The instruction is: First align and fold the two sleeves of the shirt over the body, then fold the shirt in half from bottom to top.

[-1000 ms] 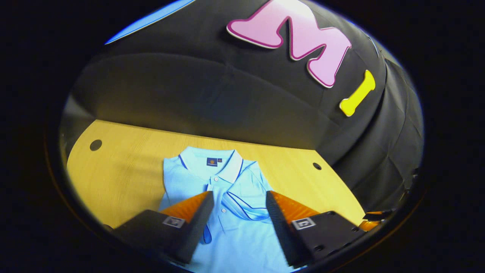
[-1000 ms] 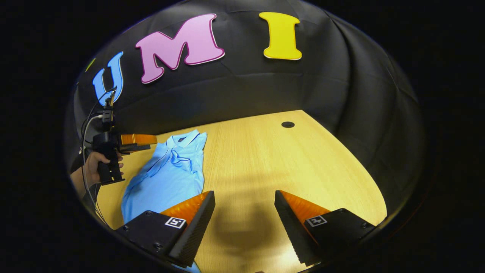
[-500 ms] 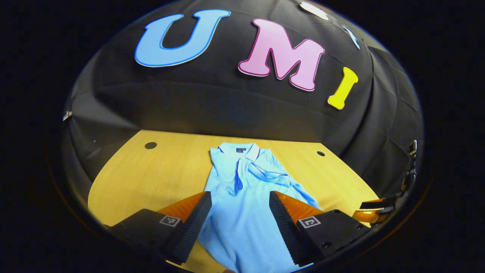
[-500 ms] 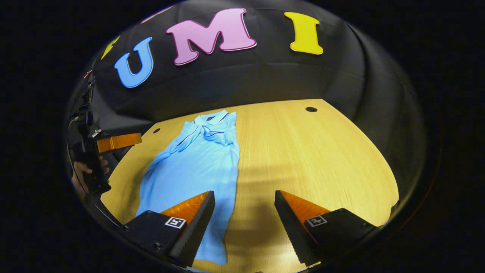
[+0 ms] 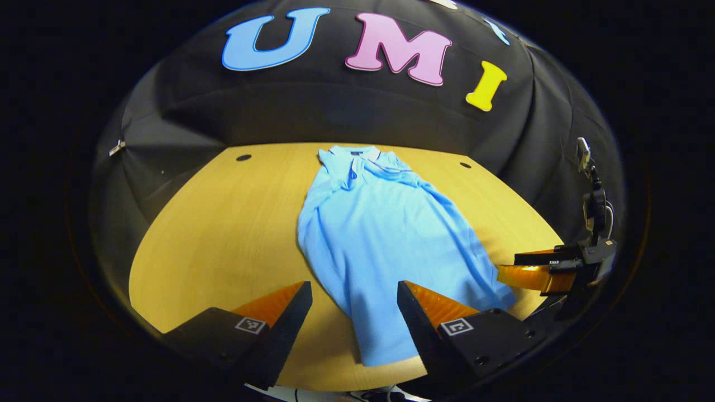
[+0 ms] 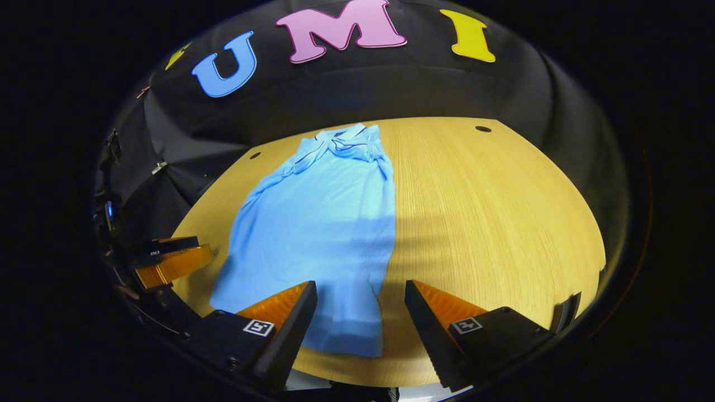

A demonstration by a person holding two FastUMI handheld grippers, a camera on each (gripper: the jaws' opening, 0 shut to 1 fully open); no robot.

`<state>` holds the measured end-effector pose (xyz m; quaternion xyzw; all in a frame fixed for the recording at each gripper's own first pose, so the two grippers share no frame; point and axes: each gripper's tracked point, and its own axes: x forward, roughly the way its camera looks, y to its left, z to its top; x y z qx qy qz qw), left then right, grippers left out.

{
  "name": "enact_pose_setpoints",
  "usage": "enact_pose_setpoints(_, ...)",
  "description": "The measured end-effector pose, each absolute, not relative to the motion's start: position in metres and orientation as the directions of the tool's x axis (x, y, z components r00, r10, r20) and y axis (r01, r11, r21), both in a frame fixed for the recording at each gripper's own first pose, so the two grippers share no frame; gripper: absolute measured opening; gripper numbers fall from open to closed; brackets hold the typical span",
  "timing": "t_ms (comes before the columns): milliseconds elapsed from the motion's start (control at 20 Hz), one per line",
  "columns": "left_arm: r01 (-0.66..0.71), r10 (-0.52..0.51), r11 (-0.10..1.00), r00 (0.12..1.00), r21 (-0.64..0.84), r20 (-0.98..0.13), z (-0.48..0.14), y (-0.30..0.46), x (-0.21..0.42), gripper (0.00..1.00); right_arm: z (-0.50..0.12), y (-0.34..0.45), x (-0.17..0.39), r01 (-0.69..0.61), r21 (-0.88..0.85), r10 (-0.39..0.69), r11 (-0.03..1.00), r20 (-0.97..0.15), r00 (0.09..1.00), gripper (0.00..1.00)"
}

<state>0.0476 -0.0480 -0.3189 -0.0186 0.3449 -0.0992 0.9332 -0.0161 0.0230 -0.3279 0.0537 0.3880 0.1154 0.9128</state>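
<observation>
Now the light blue shirt [image 5: 385, 234] lies flat on the wooden tabletop [image 5: 223, 223], collar toward the far edge, hem close to the near edge. Both sleeves seem already folded over the body. The left gripper [image 5: 349, 315] and the right gripper [image 6: 360, 312] hang above the near edge with fingers spread, holding nothing. I judge the step in hand is the bottom-to-top fold. To do it well, each gripper should pinch one hem corner, lift both together at equal height, and carry the hem straight to the collar without pulling sideways.
</observation>
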Motion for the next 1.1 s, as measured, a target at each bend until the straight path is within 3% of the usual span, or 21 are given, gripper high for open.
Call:
enact_pose_setpoints(250,0.110,-0.159,0.987,0.719,-0.115,-0.677,-0.352,-0.051,0.023,0.98,-0.345,0.027,-0.026,-0.153,0.174,0.232,0.973,-0.720,0.654,0.98)
enact_pose_setpoints(500,0.118,-0.103,0.993,0.708,-0.027,-0.698,-0.371,-0.051,0.017,0.98,-0.349,0.027,-0.029,-0.167,0.110,0.195,0.980,-0.715,0.671,0.99)
enact_pose_setpoints(550,0.114,-0.083,0.993,0.707,-0.002,-0.702,-0.373,-0.050,0.017,0.91,-0.350,0.028,-0.029,-0.172,0.094,0.187,0.981,-0.712,0.677,0.99)
enact_pose_setpoints(600,0.112,-0.063,0.993,0.706,0.023,-0.706,-0.376,-0.049,0.015,0.96,-0.351,0.028,-0.030,-0.176,0.074,0.175,0.982,-0.715,0.677,0.98)
enact_pose_setpoints(700,0.117,-0.068,0.993,0.712,0.023,-0.699,-0.377,-0.058,0.016,0.79,-0.351,0.028,-0.035,-0.197,0.017,0.150,0.980,-0.714,0.684,0.95)
enact_pose_setpoints(750,0.120,-0.070,0.993,0.718,0.023,-0.692,-0.377,-0.062,0.016,0.76,-0.353,0.032,-0.034,-0.205,0.023,0.161,0.979,-0.708,0.688,0.90)
enact_pose_setpoints(800,0.134,-0.089,0.991,0.717,0.011,-0.691,-0.376,-0.068,0.013,0.69,-0.352,0.036,-0.036,-0.205,0.033,0.168,0.978,-0.707,0.687,0.76)
enact_pose_setpoints(850,0.145,-0.103,0.989,0.722,0.004,-0.684,-0.377,-0.073,0.013,0.55,-0.353,0.039,-0.036,-0.197,0.037,0.165,0.980,-0.704,0.691,0.64)
enact_pose_setpoints(900,0.148,-0.112,0.989,0.724,-0.005,-0.681,-0.377,-0.076,0.015,0.42,-0.353,0.041,-0.035,-0.192,0.047,0.169,0.980,-0.701,0.693,0.41)
enact_pose_setpoints(950,0.146,-0.114,0.989,0.726,-0.010,-0.678,-0.377,-0.077,0.017,0.29,-0.353,0.044,-0.035,-0.187,0.058,0.174,0.981,-0.698,0.695,0.28)
enact_pose_setpoints(1000,0.143,-0.117,0.990,0.729,-0.017,-0.674,-0.377,-0.079,0.016,0.17,-0.353,0.045,-0.035,-0.177,0.069,0.174,0.982,-0.697,0.696,0.24)
enact_pose_setpoints(1050,0.138,-0.120,0.990,0.732,-0.027,-0.671,-0.376,-0.079,0.017,0.12,-0.353,0.047,-0.034,-0.183,0.075,0.183,0.980,-0.696,0.695,0.12)
enact_pose_setpoints(1100,0.134,-0.123,0.990,0.731,-0.036,-0.671,-0.376,-0.078,0.015,0.07,-0.354,0.048,-0.034,-0.186,0.080,0.188,0.979,-0.699,0.690,0.06)
